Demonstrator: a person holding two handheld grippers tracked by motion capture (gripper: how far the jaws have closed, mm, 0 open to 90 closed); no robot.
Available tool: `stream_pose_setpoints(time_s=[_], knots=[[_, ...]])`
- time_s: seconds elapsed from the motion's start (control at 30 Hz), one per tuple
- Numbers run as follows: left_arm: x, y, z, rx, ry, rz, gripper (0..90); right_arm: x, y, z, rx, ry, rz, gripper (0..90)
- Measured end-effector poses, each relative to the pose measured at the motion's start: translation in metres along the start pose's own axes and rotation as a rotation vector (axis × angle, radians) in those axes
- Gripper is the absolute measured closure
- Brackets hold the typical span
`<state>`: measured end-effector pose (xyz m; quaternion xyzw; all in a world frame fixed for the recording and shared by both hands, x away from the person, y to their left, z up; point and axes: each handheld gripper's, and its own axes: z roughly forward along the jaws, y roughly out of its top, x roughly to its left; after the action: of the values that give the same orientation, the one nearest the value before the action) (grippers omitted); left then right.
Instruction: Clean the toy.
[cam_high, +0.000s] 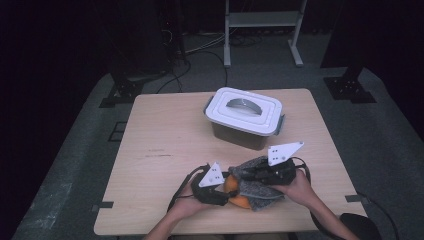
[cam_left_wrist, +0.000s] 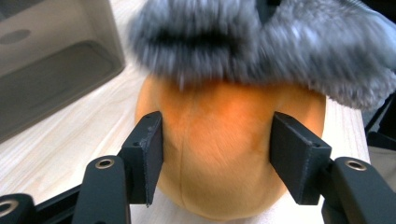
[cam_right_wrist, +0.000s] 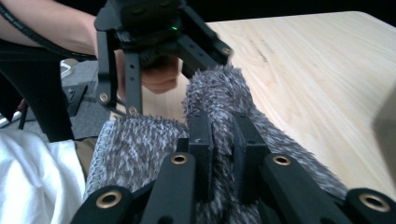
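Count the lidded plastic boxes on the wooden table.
1. The clear plastic box with white lid and grey handle stands at the table's far middle, beyond the two grippers and the grey-and-orange plush toy. None appears hidden.

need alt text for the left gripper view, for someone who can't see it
The left gripper has its two black jaws on either side of a round orange plush toy lying on a light wooden table, pads at its flanks. Shaggy grey fabric drapes over the top of the toy, and a grey plastic box stands at upper left.
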<state>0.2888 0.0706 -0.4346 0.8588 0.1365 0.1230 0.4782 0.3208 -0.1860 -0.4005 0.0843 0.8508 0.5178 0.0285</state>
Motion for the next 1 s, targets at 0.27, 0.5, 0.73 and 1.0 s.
stream_pose_setpoints(time_s=[0.27, 0.5, 0.73, 1.0], knots=[[0.009, 0.001, -0.002, -0.016, -0.045, -0.057, 24.1, -0.008, -0.019, -0.022, -0.017, -0.017, 0.056, 79.2], [0.01, 0.009, 0.02, 0.03, -0.124, -0.05, 8.3, -0.005, -0.016, -0.007, -0.002, 0.065, 0.019, 79.3], [0.004, 0.009, 0.01, 0.026, -0.01, 0.015, 38.5, -0.004, -0.003, 0.005, -0.018, 0.039, -0.005, 79.3], [0.013, -0.004, -0.013, 0.042, 0.074, -0.03, 37.8, -0.015, -0.016, -0.013, -0.013, -0.024, 0.051, 79.5]])
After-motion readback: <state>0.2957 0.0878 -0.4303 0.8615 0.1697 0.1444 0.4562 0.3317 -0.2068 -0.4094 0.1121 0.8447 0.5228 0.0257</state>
